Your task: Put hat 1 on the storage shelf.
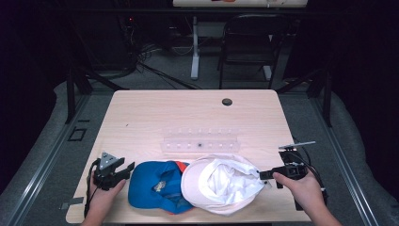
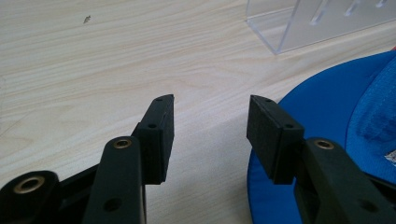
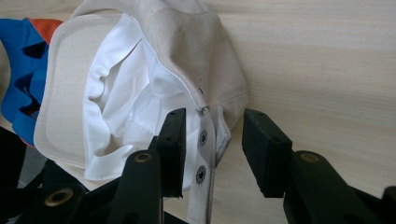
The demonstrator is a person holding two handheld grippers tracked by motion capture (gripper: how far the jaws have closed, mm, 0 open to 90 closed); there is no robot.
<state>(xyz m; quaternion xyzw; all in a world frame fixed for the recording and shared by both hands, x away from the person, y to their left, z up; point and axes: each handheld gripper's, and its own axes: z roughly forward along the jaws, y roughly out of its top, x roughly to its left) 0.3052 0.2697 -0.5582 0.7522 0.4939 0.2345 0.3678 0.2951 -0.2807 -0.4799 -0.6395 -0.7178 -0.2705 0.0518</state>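
Caps both on the near table edge: cream cap (image 1: pixel 220 184) right, overlapping blue cap (image 1: pixel 155 186) left. Right gripper (image 3: pixel 212 140) straddles the cream cap's back strap (image 3: pixel 205 154), jaws apart, not yet clamped. Left gripper (image 2: pixel 210 135) gapes empty beside the blue brim. Rack (image 1: pixel 200 141) untouched; lifting not started, I judge.

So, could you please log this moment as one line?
left gripper: open, idle | right gripper: open around strap of cream fabric cap

Overhead light falls evenly on the table (image 1: pixel 141 117); the surrounding room stays dark. The high view is soft and low in detail. Both gripper views are bright and sharp, with short, soft shadows under the jaws.
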